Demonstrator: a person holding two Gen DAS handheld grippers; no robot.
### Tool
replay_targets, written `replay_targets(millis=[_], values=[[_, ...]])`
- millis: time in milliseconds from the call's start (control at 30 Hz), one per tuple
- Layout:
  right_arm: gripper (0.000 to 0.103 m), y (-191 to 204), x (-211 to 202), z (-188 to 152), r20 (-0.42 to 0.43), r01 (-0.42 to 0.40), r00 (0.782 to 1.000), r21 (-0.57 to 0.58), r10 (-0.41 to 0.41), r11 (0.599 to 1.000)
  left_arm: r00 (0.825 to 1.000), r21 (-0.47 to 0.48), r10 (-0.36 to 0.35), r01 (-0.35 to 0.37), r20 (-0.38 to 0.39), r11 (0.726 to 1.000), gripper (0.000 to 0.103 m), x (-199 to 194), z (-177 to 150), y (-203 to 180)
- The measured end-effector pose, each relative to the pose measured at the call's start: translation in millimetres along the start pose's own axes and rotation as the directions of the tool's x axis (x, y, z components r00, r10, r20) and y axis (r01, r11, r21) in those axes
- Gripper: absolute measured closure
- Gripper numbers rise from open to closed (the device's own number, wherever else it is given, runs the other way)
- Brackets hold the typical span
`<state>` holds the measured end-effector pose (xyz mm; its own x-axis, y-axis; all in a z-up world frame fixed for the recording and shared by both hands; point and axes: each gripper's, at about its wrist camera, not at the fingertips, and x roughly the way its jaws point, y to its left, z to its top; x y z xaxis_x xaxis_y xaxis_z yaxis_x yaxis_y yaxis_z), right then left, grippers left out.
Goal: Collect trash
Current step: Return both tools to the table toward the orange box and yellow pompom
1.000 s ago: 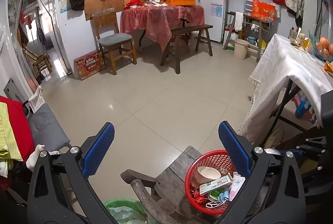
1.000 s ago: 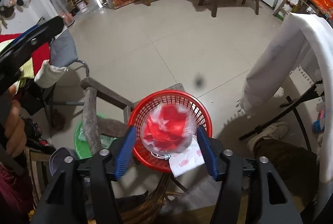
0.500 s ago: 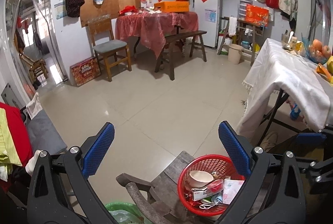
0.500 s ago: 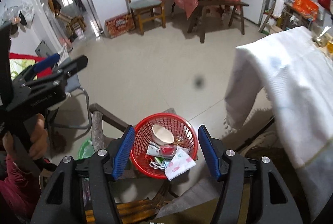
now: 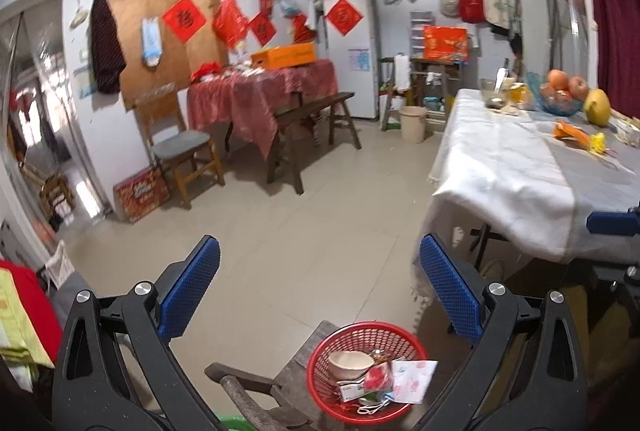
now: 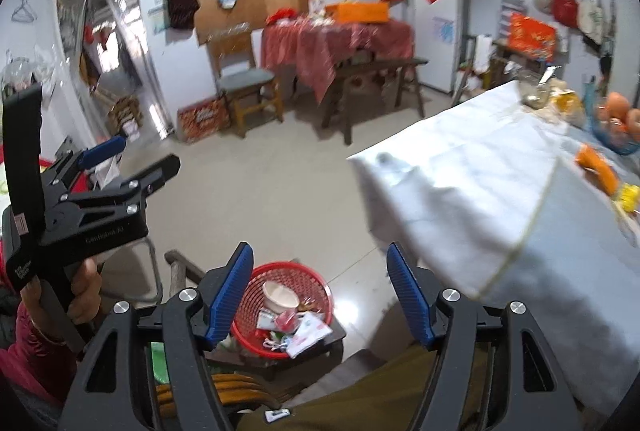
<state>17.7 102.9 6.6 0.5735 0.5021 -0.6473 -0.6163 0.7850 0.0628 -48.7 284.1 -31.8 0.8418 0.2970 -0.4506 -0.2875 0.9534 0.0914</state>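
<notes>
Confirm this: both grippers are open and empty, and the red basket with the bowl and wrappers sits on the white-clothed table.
Wrong place. The red basket sits on a low wooden chair beside the table, as the right wrist view shows. Both the left gripper and right gripper are open and empty.

Red mesh basket [image 5: 362, 337]; white tablecloth [image 5: 508, 167].

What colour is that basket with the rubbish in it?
The basket is red, an open mesh; clearest in the left wrist view.
</notes>
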Motion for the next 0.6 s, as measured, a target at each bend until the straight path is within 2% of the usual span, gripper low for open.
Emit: replay_targets(millis=[200, 333, 600], values=[[0.028, -42, -52, -11, 0.12, 0.05, 0.991, 0.076, -0.059, 0.996, 0.997, 0.087, -0.058, 0.053, 0.052, 0.995, 0.007, -28, 20, -57], [0.023, -80, -85, -24, 0.189, 0.088, 0.976, 0.134, -0.112, 0.987, 0.992, 0.136, -0.103, 0.093, 0.07, 0.986, 0.007, -41, 31, -98], [0.022, -157, -119, -51, 0.228, 0.149, 0.951, 0.261, -0.211, 0.954, 0.974, 0.212, -0.22, 0.205, 0.05, 0.955, 0.007, -40, 47, -183]])
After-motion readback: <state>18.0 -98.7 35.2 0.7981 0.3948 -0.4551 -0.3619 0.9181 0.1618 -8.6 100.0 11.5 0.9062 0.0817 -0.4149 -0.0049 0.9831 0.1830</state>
